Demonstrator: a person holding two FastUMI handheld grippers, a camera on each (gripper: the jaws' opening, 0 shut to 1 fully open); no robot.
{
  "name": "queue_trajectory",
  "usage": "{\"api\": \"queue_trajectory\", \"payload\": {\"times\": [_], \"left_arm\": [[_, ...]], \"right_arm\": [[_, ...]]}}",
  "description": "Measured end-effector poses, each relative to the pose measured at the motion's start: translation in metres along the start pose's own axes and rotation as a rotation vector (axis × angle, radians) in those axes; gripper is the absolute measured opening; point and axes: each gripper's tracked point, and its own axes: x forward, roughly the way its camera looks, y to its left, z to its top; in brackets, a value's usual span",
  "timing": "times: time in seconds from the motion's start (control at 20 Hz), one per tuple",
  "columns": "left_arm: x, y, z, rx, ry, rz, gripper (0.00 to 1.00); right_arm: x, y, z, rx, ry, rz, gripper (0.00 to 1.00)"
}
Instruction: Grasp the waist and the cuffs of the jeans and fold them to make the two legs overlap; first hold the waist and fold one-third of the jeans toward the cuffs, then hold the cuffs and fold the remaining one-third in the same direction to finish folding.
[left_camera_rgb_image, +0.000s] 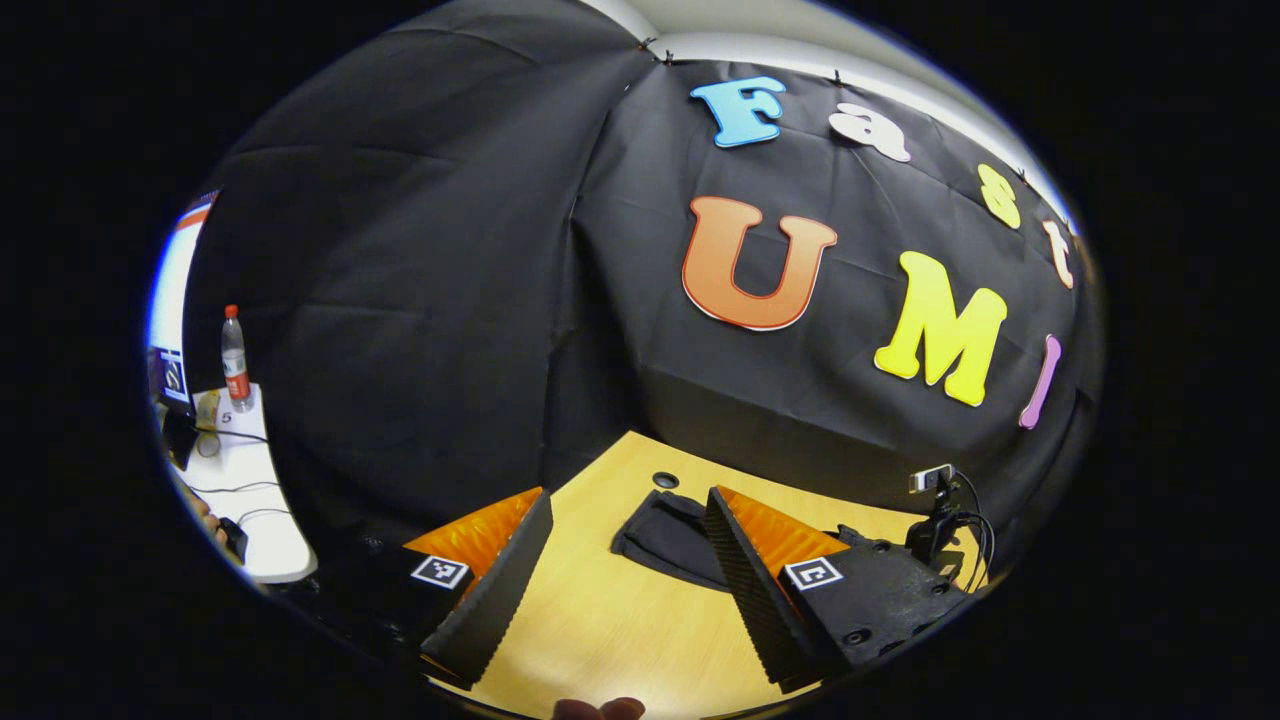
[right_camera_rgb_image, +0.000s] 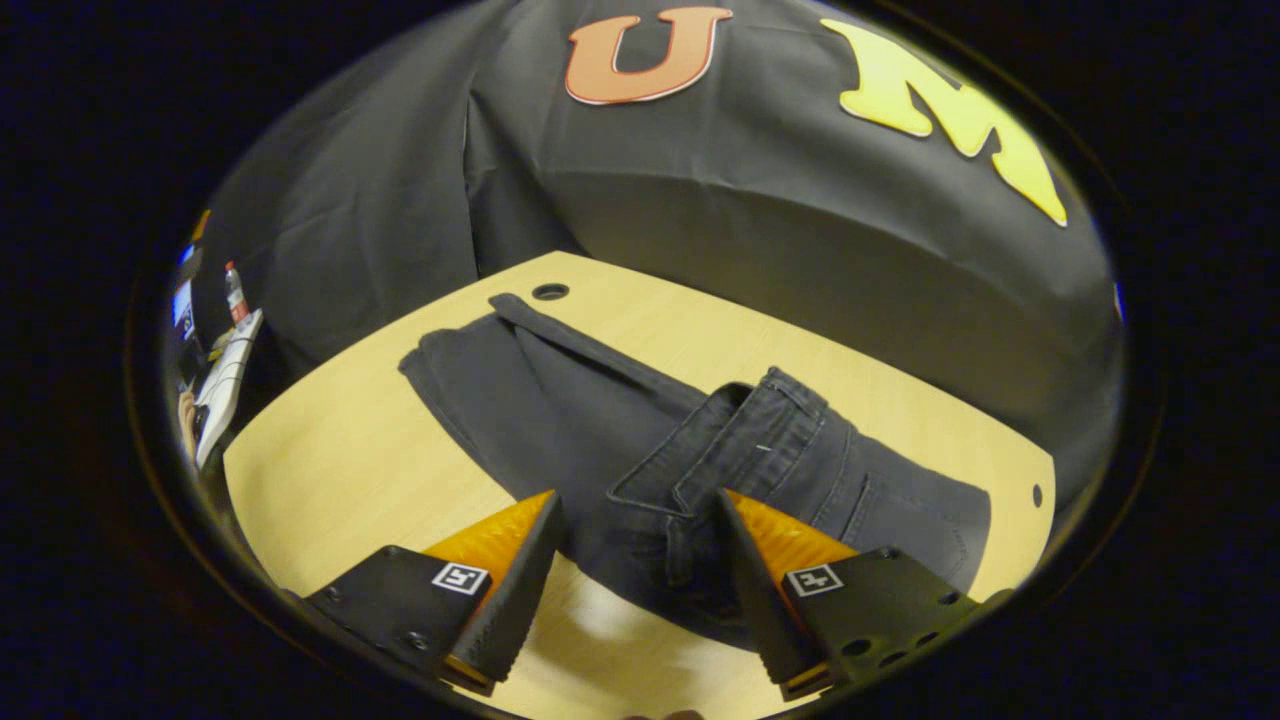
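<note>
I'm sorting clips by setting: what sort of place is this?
Likely an indoor recording booth, not a home: black cloth wall behind a wooden table with dark jeans laid out, a small camera on a stand, and a side desk with cables.

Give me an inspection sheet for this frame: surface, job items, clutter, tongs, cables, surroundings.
Surface: wooden table, with round holes.
Job's things: dark jeans lying spread out, waist toward the right tongs, not yet folded.
Clutter: nothing seen on the table.
Tongs: left tongs open above the table; right tongs open at the waist, gripping nothing.
Cables: wires by a small camera at the table edge.
Surroundings: black cloth wall; bottle on a white side desk.
</note>
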Motion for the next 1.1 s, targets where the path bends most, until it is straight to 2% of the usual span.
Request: {"api": "queue_trajectory", "payload": {"times": [0.1, 0.25, 0.3, 0.4, 0.55, 0.65, 0.7, 0.8, 0.9, 0.95, 1.0, 1.05, 1.1], "left_arm": [[0.008, -0.006, -0.01, -0.036, 0.027, -0.03, 0.99], [0.03, -0.015, -0.039, -0.122, 0.105, -0.098, 0.99], [0.038, -0.018, -0.049, -0.168, 0.129, -0.122, 0.99], [0.056, -0.023, -0.073, -0.281, 0.175, -0.165, 0.98], [0.089, -0.034, -0.101, -0.467, 0.252, -0.212, 0.99], [0.111, -0.038, -0.119, -0.585, 0.307, -0.214, 0.99], [0.121, -0.038, -0.127, -0.647, 0.339, -0.202, 0.99], [0.144, -0.031, -0.15, -0.776, 0.387, -0.15, 0.99], [0.158, -0.021, -0.161, -0.911, 0.414, -0.119, 0.98], [0.17, -0.02, -0.162, -0.961, 0.416, -0.111, 0.98], [0.178, -0.019, -0.164, -0.997, 0.419, -0.102, 0.98], [0.185, -0.016, -0.167, -1.017, 0.422, -0.086, 0.98], [0.19, -0.011, -0.174, -1.017, 0.43, -0.067, 0.98]], "right_arm": [[-0.025, -0.007, 0.019, 0.046, -0.041, 0.005, 0.92], [-0.074, -0.014, 0.047, 0.089, -0.114, 0.021, 0.94], [-0.092, -0.019, 0.058, 0.091, -0.144, 0.019, 0.98], [-0.132, -0.033, 0.071, 0.099, -0.183, 0.011, 0.94], [-0.179, -0.051, 0.078, 0.14, -0.211, 0.001, 0.98], [-0.202, -0.064, 0.076, 0.193, -0.212, -0.019, 0.98], [-0.211, -0.07, 0.074, 0.237, -0.203, -0.026, 0.94], [-0.225, -0.07, 0.07, 0.376, -0.183, -0.012, 0.98], [-0.234, -0.077, 0.066, 0.451, -0.179, -0.025, 0.99], [-0.238, -0.084, 0.064, 0.464, -0.178, -0.038, 0.94], [-0.241, -0.089, 0.062, 0.47, -0.175, -0.05, 0.94], [-0.242, -0.093, 0.059, 0.471, -0.172, -0.062, 0.99], [-0.244, -0.096, 0.058, 0.478, -0.168, -0.07, 0.94]]}}
